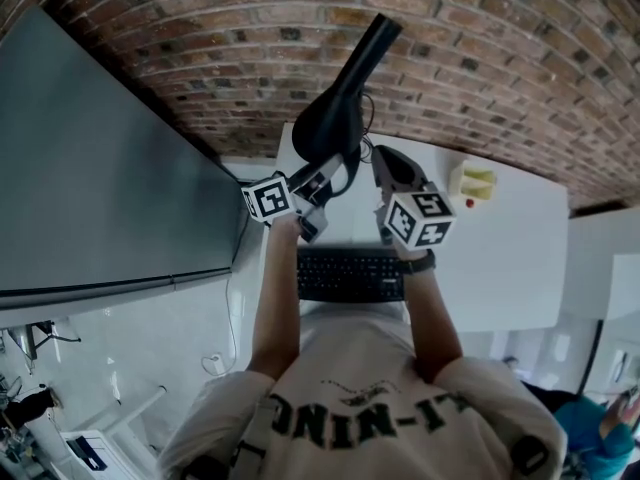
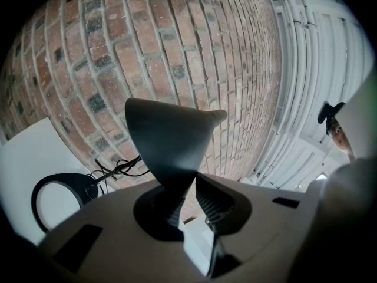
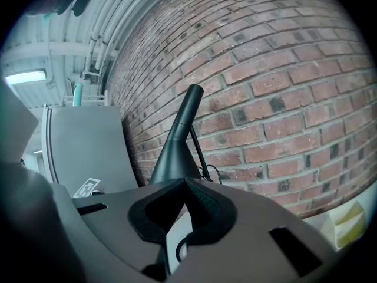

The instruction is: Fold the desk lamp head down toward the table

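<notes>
The desk lamp head (image 1: 335, 118), a smooth matte black cone, stands tilted over the back edge of the white counter (image 1: 510, 258). It is close to the rough brick wall (image 1: 480, 58) and beside a flat grey panel (image 1: 90, 168), with open counter to its right. The left tool (image 2: 191, 202) pinches the cone's narrow neck between ribbed pads. The right tool (image 3: 185, 187), pressed together and empty, hovers just beside the lamp.

A red brick wall (image 1: 200, 28) backs the white desk (image 1: 520, 258); a large grey panel (image 1: 90, 188) stands at left above pale floor (image 1: 150, 348).
</notes>
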Available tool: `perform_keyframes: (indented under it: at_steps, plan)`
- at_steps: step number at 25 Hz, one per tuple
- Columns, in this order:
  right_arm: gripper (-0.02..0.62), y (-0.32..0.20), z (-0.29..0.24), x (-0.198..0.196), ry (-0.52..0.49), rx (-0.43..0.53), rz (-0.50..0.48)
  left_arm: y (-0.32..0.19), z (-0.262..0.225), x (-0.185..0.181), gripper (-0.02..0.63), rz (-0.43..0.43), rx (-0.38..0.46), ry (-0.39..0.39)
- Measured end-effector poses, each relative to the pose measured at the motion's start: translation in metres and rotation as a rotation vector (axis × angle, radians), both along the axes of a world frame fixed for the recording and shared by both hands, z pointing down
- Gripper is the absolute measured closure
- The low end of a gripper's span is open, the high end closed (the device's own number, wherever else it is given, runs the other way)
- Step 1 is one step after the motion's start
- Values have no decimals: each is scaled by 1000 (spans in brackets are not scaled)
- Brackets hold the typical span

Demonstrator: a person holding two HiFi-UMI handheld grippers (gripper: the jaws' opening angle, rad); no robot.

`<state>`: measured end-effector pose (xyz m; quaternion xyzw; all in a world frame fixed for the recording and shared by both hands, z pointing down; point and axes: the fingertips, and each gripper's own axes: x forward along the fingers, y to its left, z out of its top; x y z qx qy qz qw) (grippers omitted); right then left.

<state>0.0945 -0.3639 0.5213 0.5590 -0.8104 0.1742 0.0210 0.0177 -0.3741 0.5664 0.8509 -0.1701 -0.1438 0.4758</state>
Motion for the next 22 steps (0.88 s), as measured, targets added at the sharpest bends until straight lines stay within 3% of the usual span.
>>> perform_keyframes:
  at_steps: [9, 17, 22]
  plan:
    - [592, 3, -3, -3, 4, 6, -14, 2, 2, 0, 549, -6, 21, -13]
    - [592, 17, -15, -8, -15, 35, -45, 28, 9, -22, 543, 2, 60, -89]
    - [592, 33, -22, -20, -35, 48, -66, 57, -2, -42, 543, -49, 124, -220]
